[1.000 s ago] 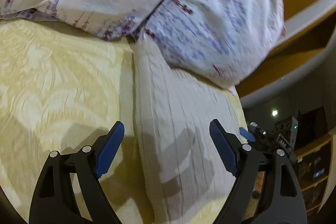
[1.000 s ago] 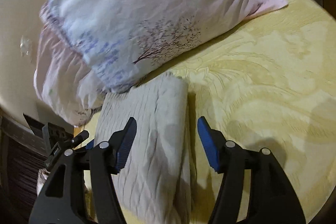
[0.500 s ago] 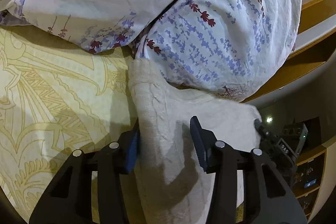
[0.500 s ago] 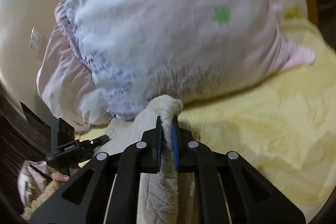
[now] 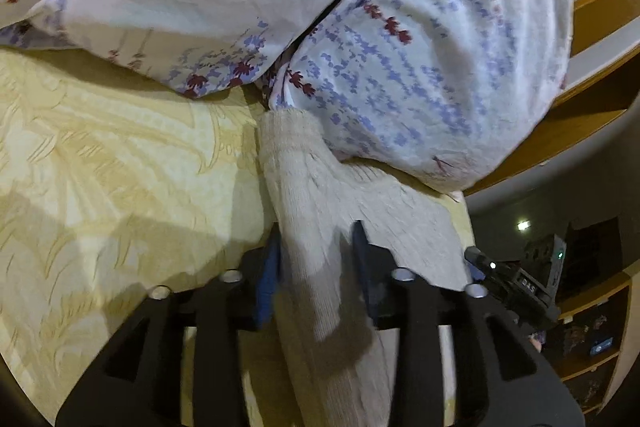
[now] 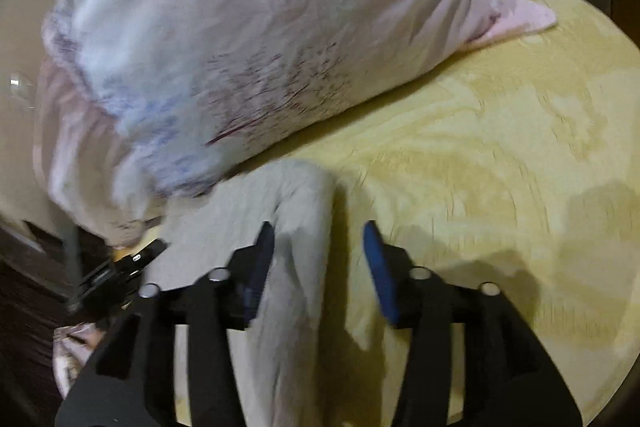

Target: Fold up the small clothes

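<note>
The cloth (image 5: 320,211), a cream ribbed piece, lies on the yellow bedspread (image 5: 120,187) with its far end tucked against the floral pillows (image 5: 400,47). Left gripper (image 5: 316,259): jaws narrow, pinching a raised fold of cloth between the blue pads. Right gripper (image 6: 320,263): jaws partly apart, with the cloth's rolled edge lying in the gap against the left finger; the frame is blurred, so contact is hard to confirm, but it doesn't look gripped.

Risks: only one side is held, so lifting now would let the free end drag and undo the fold. The end butts into the pillows and could snag or bunch there. The left pinch takes a thick ridge, which may slip out under pull.

Versus half a second ago: the right jaws were clamped tight on the cloth and have now released; the left jaws have closed in from a wider gap onto the fold.
</note>
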### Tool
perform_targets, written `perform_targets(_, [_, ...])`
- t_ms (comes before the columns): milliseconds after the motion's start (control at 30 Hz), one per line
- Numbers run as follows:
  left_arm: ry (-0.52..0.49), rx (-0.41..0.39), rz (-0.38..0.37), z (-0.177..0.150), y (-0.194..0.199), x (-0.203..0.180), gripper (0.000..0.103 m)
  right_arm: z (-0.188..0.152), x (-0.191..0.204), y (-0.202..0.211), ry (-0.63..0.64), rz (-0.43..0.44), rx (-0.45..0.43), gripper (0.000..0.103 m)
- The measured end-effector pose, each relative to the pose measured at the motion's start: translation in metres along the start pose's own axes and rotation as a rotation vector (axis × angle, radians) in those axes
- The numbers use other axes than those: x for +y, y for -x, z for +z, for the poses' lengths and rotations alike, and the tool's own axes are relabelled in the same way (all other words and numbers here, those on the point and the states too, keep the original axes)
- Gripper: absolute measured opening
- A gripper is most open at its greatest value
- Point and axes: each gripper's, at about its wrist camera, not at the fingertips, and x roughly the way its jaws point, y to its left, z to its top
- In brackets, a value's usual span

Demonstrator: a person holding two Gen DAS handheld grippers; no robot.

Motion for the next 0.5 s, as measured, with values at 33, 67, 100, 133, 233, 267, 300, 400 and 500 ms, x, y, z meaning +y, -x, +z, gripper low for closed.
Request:
perform_targets(33, [-0.002, -0.004, -0.010, -0.004, 0.006, 0.000, 0.054, -0.008, -0.001, 0.007, 0.001, 0.030, 0.005, 0.050])
perform_targets(67, [-0.012, -0.010, -0.021, -0.012, 0.016, -0.002, 0.059, -0.018, 0.000, 0.013, 0.008, 0.050, 0.012, 0.050])
perform_targets(100, [-0.021, -0.011, -0.027, -0.017, 0.020, -0.003, 0.061, -0.025, 0.000, 0.016, 0.014, 0.060, 0.017, 0.050])
perform_targets(133, [-0.033, -0.010, -0.034, -0.024, 0.026, -0.005, 0.065, -0.034, 0.001, 0.020, 0.024, 0.071, 0.023, 0.050])
perform_targets(233, [-0.073, -0.003, -0.041, -0.048, 0.038, -0.013, 0.068, -0.058, 0.007, 0.023, 0.054, 0.090, 0.047, 0.047])
perform_targets(267, [-0.084, 0.004, -0.040, -0.058, 0.039, -0.016, 0.068, -0.063, 0.009, 0.021, 0.064, 0.088, 0.056, 0.039])
perform_targets(300, [-0.089, 0.009, -0.039, -0.064, 0.040, -0.019, 0.068, -0.070, 0.012, 0.016, 0.085, 0.085, 0.067, 0.016])
perform_targets(400, [-0.112, 0.019, -0.025, -0.080, 0.038, -0.028, 0.068, -0.077, 0.016, 0.026, 0.111, 0.042, -0.008, 0.010])
perform_targets(500, [-0.161, 0.005, 0.016, -0.090, 0.038, -0.035, 0.068, -0.083, 0.008, 0.029, 0.084, 0.008, -0.021, 0.009])
